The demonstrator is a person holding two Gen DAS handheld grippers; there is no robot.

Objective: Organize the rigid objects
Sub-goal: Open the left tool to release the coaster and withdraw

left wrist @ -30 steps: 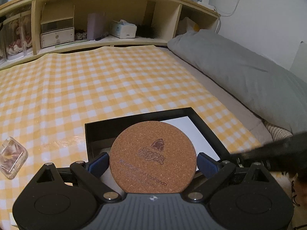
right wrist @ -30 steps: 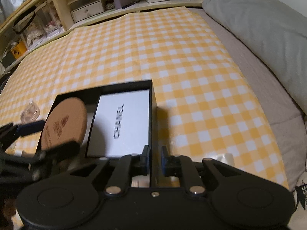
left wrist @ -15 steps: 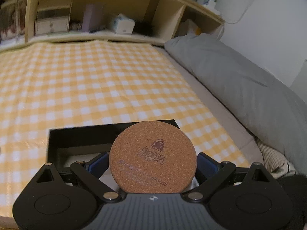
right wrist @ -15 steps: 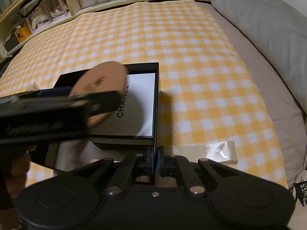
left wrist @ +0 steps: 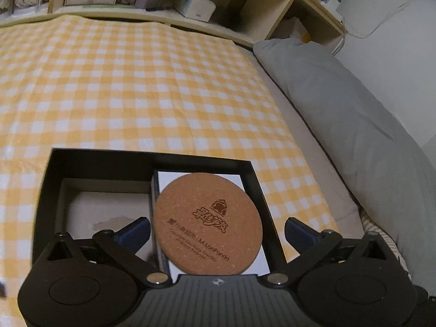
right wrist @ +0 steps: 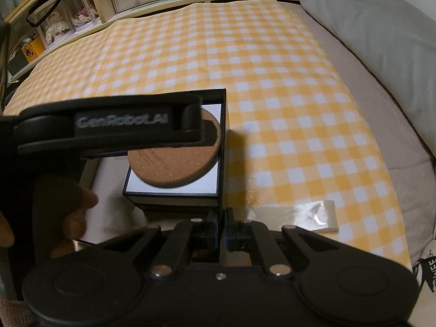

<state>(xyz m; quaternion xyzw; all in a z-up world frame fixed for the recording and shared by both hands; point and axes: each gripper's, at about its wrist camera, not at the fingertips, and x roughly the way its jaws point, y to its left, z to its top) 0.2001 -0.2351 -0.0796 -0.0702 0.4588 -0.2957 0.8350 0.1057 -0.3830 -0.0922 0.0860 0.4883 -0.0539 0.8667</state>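
Fingers first: my left gripper [left wrist: 217, 230] has its blue fingers [left wrist: 136, 231] spread wide, each standing clear of the cork coaster's [left wrist: 207, 223] edge, so they hold nothing. My right gripper [right wrist: 221, 233] has its fingers pressed nearly together on the near right wall of the black box [right wrist: 222, 169], pinching that thin wall between them.

From largest to smallest, the bed [left wrist: 305, 141] carries a yellow-and-white checked cloth [left wrist: 122, 81], with a long grey pillow [left wrist: 368, 125] along its right side and a wooden shelf unit [left wrist: 272, 2] at the far end. The black box [left wrist: 49, 179] sits open on the near part of the cloth. Inside it, against the right wall, lies a smaller white-topped box [right wrist: 174, 185] with a black rim; the left half of the black box shows a pale floor [left wrist: 109, 207].

The round cork coaster [right wrist: 174, 158], printed with a dark logo and lettering, rests flat on the white-topped box, covering most of its top. In the right wrist view, my left gripper's black body [right wrist: 109, 128] overhangs the far left part of the coaster. A small clear plastic piece [right wrist: 318, 215] lies on the cloth just right of the black box, near my right gripper.
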